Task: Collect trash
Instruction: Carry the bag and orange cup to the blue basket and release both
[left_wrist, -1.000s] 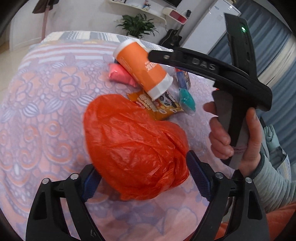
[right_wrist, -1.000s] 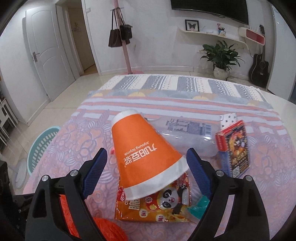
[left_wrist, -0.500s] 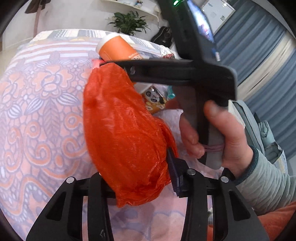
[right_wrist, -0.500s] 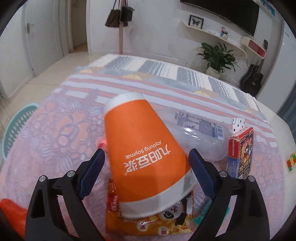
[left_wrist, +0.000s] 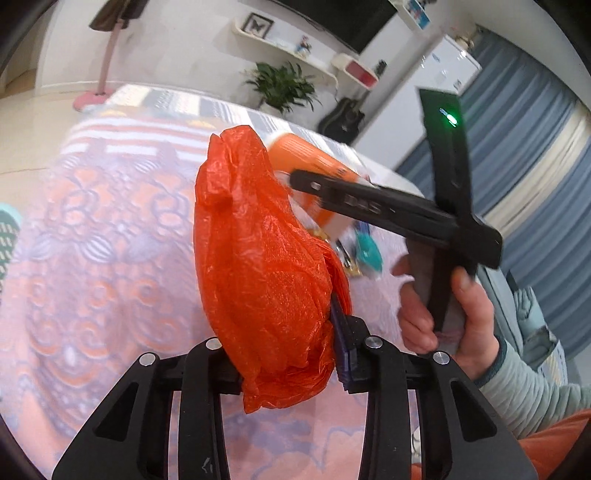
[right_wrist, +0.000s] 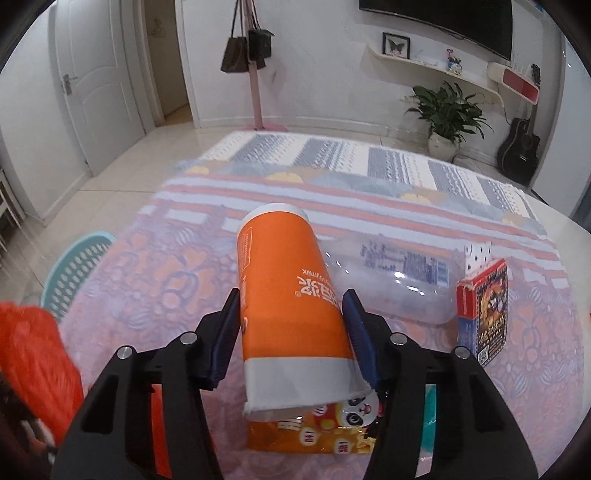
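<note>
My left gripper (left_wrist: 284, 350) is shut on a crumpled orange plastic bag (left_wrist: 258, 266) and holds it up over the patterned tablecloth (left_wrist: 92, 258). My right gripper (right_wrist: 291, 321) is shut on an orange and white paper cup (right_wrist: 288, 306) lying on its side, its fingers pressed against both flanks. In the left wrist view the cup (left_wrist: 314, 162) and the right gripper's black body (left_wrist: 388, 210) sit just behind the bag. A yellow snack wrapper (right_wrist: 317, 432) lies under the cup. The bag's edge (right_wrist: 33, 362) shows at the lower left of the right wrist view.
A clear plastic bottle (right_wrist: 395, 284) lies behind the cup. A red and blue card box (right_wrist: 484, 314) stands at the right. A teal item (left_wrist: 367, 251) lies by the wrapper. A teal basket (right_wrist: 74, 273) stands on the floor at the left.
My right gripper has closed from open onto the cup. My left gripper has closed on the bag and lifted it off the table.
</note>
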